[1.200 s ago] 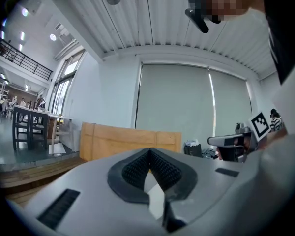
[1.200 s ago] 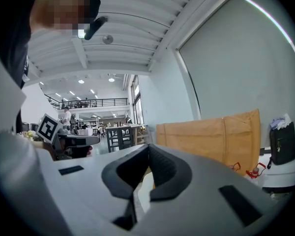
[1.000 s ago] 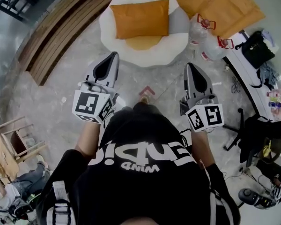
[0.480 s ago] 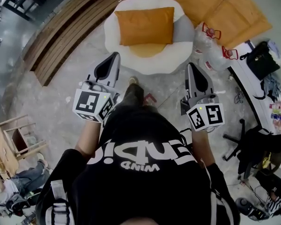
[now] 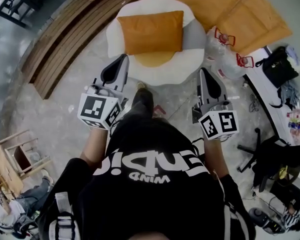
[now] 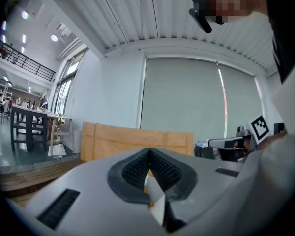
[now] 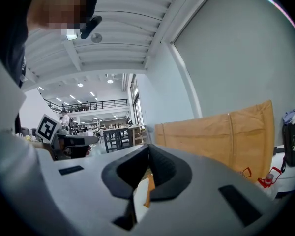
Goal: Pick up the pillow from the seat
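Head view: one orange pillow (image 5: 151, 31), flat across the far half of one round white seat (image 5: 190, 59), well ahead of both tools. Two grippers held low in front of the body: left gripper (image 5: 120, 63) just short of the seat's near rim, right gripper (image 5: 205, 76) off the seat's right edge, neither touching pillow or seat. Two clear jugs with red handles (image 5: 221, 39) just beside the seat on the right (easy to clip with the right tool on the way in, judging by how near they stand).

Left gripper view: jaws of the left gripper (image 6: 149, 168) clenched together, nothing between them. Pillow mostly hidden behind the tool's own body here. Likely trouble: arriving closed like this would only shove the pillow back along the seat, perhaps off its far side, so a spread of the jaws is needed before contact.

Right gripper view: right gripper (image 7: 148, 173) likewise closed and empty. Soft, wide load (probably floppy): a pinch at one corner alone likely to let it sag, fold or slip free; uneven reach between the two tools likely to tip it.
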The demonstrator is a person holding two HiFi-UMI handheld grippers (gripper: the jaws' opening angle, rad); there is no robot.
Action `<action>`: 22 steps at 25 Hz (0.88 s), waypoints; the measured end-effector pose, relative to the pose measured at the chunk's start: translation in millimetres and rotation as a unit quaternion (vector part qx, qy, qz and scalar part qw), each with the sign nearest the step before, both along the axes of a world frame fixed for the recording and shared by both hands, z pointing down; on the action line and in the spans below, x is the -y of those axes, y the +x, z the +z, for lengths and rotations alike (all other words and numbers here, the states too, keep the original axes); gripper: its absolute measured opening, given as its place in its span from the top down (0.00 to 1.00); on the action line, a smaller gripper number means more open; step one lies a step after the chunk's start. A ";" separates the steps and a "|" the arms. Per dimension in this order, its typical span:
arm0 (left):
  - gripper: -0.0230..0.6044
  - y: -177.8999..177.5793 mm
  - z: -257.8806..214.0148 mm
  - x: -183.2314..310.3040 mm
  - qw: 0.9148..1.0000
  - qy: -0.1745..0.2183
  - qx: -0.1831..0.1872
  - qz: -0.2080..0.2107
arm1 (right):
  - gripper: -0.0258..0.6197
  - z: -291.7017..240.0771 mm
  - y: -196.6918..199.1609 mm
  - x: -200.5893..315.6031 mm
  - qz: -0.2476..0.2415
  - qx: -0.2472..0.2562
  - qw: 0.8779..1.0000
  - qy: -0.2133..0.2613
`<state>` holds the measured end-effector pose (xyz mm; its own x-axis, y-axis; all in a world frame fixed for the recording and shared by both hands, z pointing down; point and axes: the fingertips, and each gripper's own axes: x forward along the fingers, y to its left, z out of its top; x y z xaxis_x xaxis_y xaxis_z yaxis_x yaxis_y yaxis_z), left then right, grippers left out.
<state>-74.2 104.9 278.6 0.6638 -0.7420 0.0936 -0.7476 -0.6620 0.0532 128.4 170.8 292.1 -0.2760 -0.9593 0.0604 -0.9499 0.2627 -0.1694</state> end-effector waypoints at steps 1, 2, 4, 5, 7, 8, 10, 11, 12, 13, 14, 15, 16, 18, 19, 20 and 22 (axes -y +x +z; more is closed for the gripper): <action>0.95 0.4 1.7 9.6 1.000 -0.003 0.001 0.000 | 0.93 1.2 -0.8 10.0 -0.001 0.001 1.000 -0.002; 0.95 0.8 3.5 19.9 1.000 -0.006 0.002 0.000 | 0.93 2.2 -1.7 20.6 -0.002 0.002 1.000 -0.004; 0.95 1.2 6.6 42.4 1.000 -0.012 0.003 0.001 | 0.93 3.7 -3.3 43.5 -0.004 0.003 1.000 -0.009; 0.95 0.5 7.4 54.7 1.000 -0.014 0.003 0.001 | 0.93 3.8 -4.9 55.9 -0.005 0.003 1.000 -0.011; 0.95 -3.2 8.0 80.7 1.000 -0.018 0.000 0.002 | 0.93 2.5 -10.7 82.5 -0.008 0.002 1.000 -0.013; 0.95 -5.4 8.1 94.2 1.000 -0.021 -0.005 0.004 | 0.93 1.2 -14.4 96.6 -0.009 0.000 1.000 -0.014; 0.95 -8.4 7.4 121.2 1.000 -0.024 -0.018 0.010 | 0.93 -1.9 -22.0 125.9 -0.012 -0.008 1.000 -0.013; 0.95 -9.2 7.1 134.2 0.999 -0.025 -0.021 0.013 | 0.93 -3.9 -25.8 140.4 -0.013 -0.012 1.000 -0.011; 0.95 -10.0 6.9 146.7 0.999 -0.024 -0.020 0.015 | 0.92 -6.0 -29.5 154.4 -0.014 -0.015 1.000 -0.009; 0.95 -10.9 6.9 158.5 0.999 -0.023 -0.018 0.017 | 0.93 -7.8 -32.8 167.6 -0.015 -0.018 1.000 -0.008; 0.95 -12.2 7.3 170.2 0.999 -0.024 -0.016 0.019 | 0.93 -9.0 -35.6 180.0 -0.015 -0.020 1.000 -0.008; 0.95 -14.1 8.0 182.1 0.999 -0.026 -0.017 0.020 | 0.93 -9.7 -37.9 192.0 -0.014 -0.022 1.000 -0.010; 0.95 -16.7 9.0 194.2 0.999 -0.030 -0.020 0.021 | 0.93 -10.2 -39.9 203.2 -0.013 -0.025 1.000 -0.012; 0.95 -22.2 10.7 216.7 0.999 -0.038 -0.026 0.021 | 0.93 -11.9 -43.1 222.6 -0.012 -0.030 0.999 -0.016; 0.95 -24.4 10.7 226.8 0.999 -0.039 -0.028 0.022 | 0.93 -13.4 -43.9 231.1 -0.010 -0.033 0.999 -0.017; 0.95 -26.0 9.9 236.8 0.999 -0.039 -0.030 0.022 | 0.93 -15.2 -44.0 239.4 -0.008 -0.035 0.999 -0.017; 0.95 -27.8 6.8 255.8 0.998 -0.038 -0.034 0.023 | 0.93 -18.2 -43.1 255.0 -0.001 -0.039 0.999 -0.017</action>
